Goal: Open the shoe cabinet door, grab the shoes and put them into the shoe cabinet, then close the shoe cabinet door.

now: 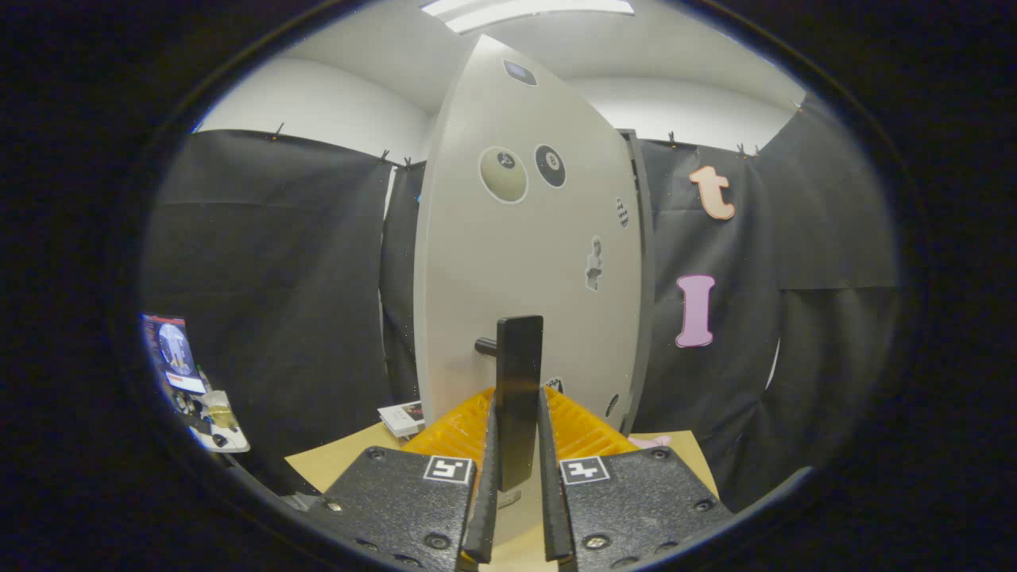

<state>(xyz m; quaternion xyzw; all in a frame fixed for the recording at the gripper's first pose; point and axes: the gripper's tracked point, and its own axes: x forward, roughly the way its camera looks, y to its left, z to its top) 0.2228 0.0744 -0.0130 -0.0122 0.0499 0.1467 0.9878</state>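
The tool [516, 445] pinches the black door handle [520, 381] between both fingers. The grey cabinet door [524, 262] carries billiard-ball stickers [550, 165]; their numbers look like eights, though blurred.

The shoe cabinet door [508, 262] is seen as a tall, pale grey panel, standing upright just ahead of the hand-held gripper [516, 477]. Round billiard-ball stickers [503, 174] and smaller decals are carried on its face. A black bar handle [519, 381] is mounted low on the door on a short black post, and it is pinched between the two fingers.
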